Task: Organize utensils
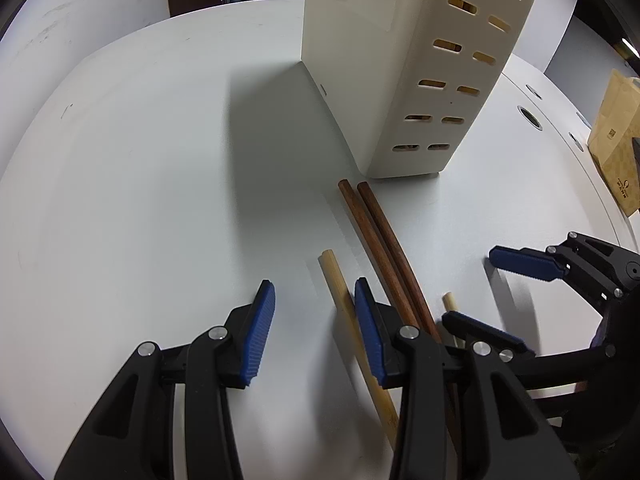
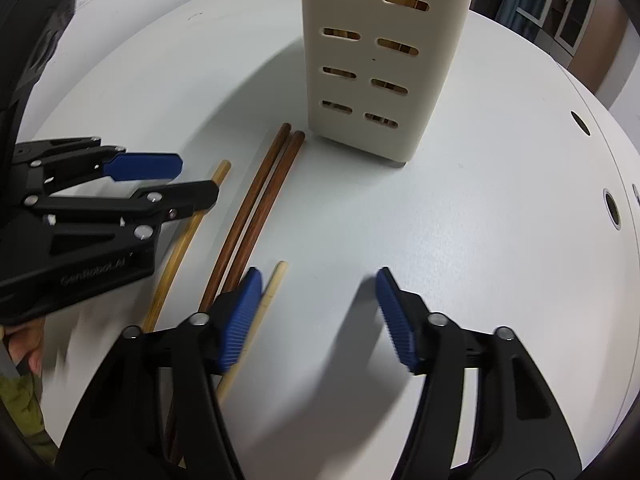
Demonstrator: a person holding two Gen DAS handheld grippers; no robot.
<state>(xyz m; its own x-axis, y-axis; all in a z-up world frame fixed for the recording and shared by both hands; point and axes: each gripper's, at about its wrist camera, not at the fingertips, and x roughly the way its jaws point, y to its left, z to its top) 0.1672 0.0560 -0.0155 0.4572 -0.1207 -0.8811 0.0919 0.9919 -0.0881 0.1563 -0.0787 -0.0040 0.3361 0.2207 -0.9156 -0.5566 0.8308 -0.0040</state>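
A tall cream slotted utensil holder [image 1: 400, 80] [image 2: 380, 60] stands on the white table with wooden sticks inside it. Two dark brown chopsticks [image 1: 376, 232] [image 2: 256, 200] lie side by side in front of it. A yellowish chopstick [image 1: 340, 292] [image 2: 180, 240] lies between the fingers of my left gripper [image 1: 316, 312] [image 2: 198, 179], close to its right pad and not pressed; this gripper is open. A pale chopstick [image 2: 276, 280] [image 1: 449, 300] rests just inside the left pad of my right gripper [image 2: 319, 276] [image 1: 470, 288], which is open with a wide gap.
Round cable holes [image 2: 612, 204] [image 1: 528, 114] dot the table toward the right edge. A brown cardboard box [image 1: 616, 140] sits at the far right. A person's hand [image 2: 24, 344] shows at the lower left behind the left gripper.
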